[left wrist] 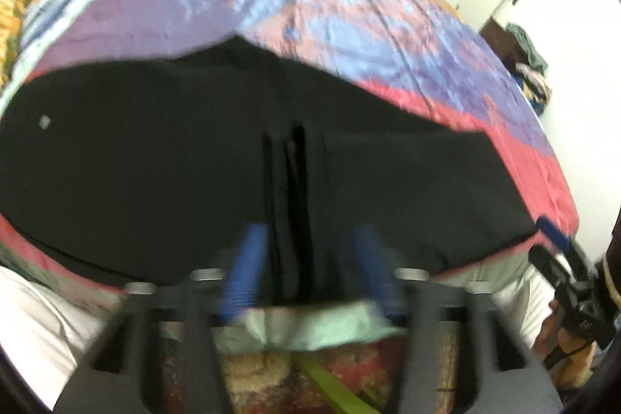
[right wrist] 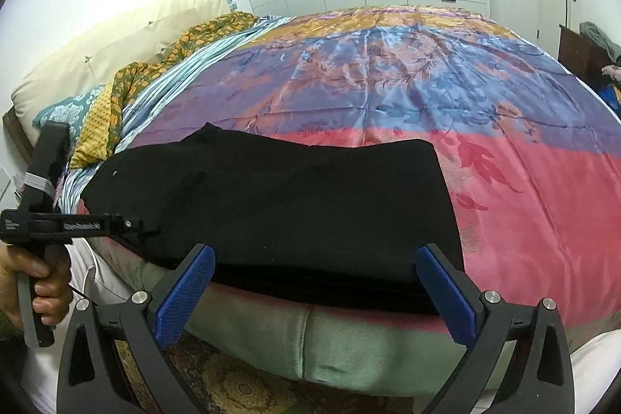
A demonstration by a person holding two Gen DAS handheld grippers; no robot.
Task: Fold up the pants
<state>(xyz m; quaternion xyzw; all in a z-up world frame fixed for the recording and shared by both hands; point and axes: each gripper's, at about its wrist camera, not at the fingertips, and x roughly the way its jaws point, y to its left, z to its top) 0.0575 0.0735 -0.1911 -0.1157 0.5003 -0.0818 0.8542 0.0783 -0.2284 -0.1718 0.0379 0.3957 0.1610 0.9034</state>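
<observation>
right claw [right wrist: 316, 282] gapes above black pants [right wrist: 271, 204].

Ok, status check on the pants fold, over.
Left gripper part closed, pants fabric bunched between its fingers. Right gripper wide open at near edge, holding nothing. Black pants flat on bedspread. Nothing in the way.

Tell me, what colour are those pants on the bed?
Plain black pants, clearest in the right wrist view.

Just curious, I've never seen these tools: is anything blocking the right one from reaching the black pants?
Nothing visible does. The right gripper, fingers wide open, faces the near edge of the black pants on the bedspread, with no object between them.
</observation>
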